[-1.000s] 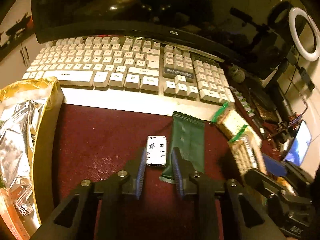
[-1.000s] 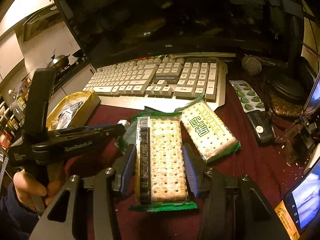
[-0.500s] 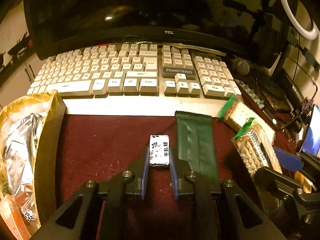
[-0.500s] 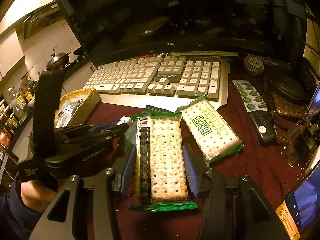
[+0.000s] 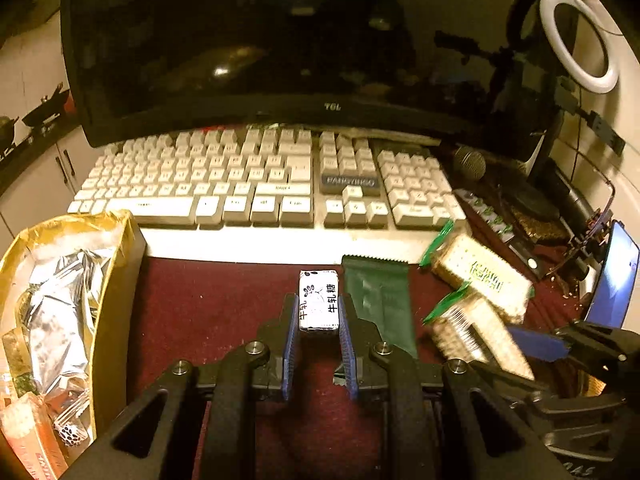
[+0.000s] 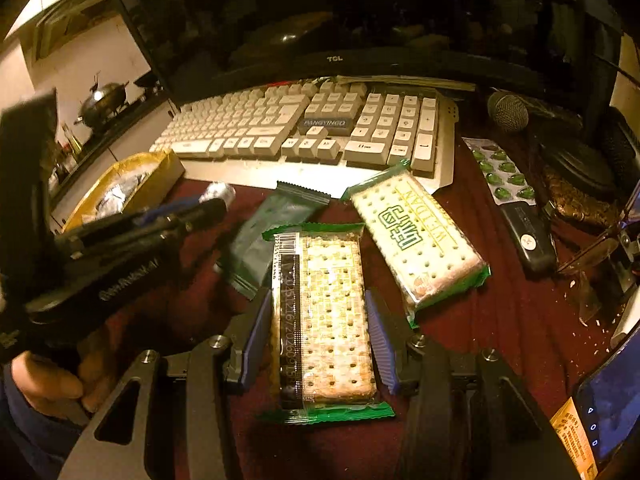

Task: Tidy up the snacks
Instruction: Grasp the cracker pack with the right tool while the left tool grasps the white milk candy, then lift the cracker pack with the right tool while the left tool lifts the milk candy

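Note:
My left gripper (image 5: pixel 319 312) is shut on a small white nougat candy (image 5: pixel 319 300) and holds it above the maroon mat (image 5: pixel 216 304); the candy also shows in the right wrist view (image 6: pixel 218 192). A gold box (image 5: pixel 116 280) of wrapped snacks stands at the left. A dark green packet (image 5: pixel 378 300) lies right of the candy. My right gripper (image 6: pixel 318 328) straddles a cracker pack (image 6: pixel 322 320) on the mat, its blue pads (image 6: pixel 258 328) close beside it. A second cracker pack (image 6: pixel 416 236) lies to its right.
A white keyboard (image 5: pixel 260 184) and a TCL monitor (image 5: pixel 280 40) stand behind the mat. A microphone (image 6: pixel 508 112), a pill blister (image 6: pixel 500 172), a black remote (image 6: pixel 528 240), a phone (image 6: pixel 608 408) and a ring light (image 5: pixel 576 40) crowd the right side.
My left gripper has closed on the nougat candy and lifted it off the mat. My right gripper has stayed around the cracker pack.

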The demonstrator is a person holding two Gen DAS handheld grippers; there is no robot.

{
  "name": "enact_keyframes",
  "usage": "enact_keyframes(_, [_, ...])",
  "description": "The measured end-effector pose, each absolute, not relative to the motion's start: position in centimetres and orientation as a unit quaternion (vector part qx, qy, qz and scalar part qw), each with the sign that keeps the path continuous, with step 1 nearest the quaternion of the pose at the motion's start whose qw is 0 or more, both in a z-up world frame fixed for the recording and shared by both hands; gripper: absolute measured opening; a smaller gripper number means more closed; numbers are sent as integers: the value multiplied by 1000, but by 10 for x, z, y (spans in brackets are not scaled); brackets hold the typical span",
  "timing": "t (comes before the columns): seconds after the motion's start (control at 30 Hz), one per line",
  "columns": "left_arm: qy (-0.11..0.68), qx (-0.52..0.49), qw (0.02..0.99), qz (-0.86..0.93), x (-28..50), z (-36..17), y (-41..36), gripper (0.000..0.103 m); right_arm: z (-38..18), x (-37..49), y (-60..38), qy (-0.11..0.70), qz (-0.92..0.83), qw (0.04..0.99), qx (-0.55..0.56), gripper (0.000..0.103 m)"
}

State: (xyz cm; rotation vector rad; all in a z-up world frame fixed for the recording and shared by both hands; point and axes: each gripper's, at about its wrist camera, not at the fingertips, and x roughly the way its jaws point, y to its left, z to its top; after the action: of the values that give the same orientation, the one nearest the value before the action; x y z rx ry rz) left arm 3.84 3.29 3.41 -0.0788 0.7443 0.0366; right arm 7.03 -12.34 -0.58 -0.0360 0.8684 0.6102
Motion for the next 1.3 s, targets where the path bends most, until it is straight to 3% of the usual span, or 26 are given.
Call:
enact_keyframes(0.4, [345, -36, 938, 15, 34, 41, 30, 19, -14, 64, -104, 410, 259, 869, -104, 47])
enact_keyframes(0.47, [345, -36, 938, 15, 33, 41, 30, 19, -15, 64, -102, 410, 252, 869, -112, 58])
enact_keyframes(0.57, [346, -36, 937, 15, 33, 41, 30, 19, -16, 67, -105, 416, 248, 869, -103, 63])
enact_keyframes(0.63, [344, -35, 938, 15, 33, 41, 30, 19, -16, 65, -104, 415, 237, 871, -113, 72])
enact_keyframes(0.73, [344, -34, 938, 14, 32, 41, 29, 19, -17, 66, -106, 418, 236, 871, -103, 73])
enact_keyframes(0.9, [345, -34, 938, 15, 33, 41, 31, 19, -17, 69, -112, 413, 232, 877, -81, 72])
enact_keyframes(1.03, [344, -32, 938, 14, 33, 41, 30, 19, -15, 68, -113, 411, 228, 879, -84, 50])
enact_keyframes(1.07, [345, -32, 938, 14, 33, 41, 30, 19, -15, 68, -113, 409, 226, 880, -87, 48])
enact_keyframes(1.3, [336, -30, 941, 8, 30, 43, 28, 19, -3, 59, -116, 381, 248, 888, -74, 47])
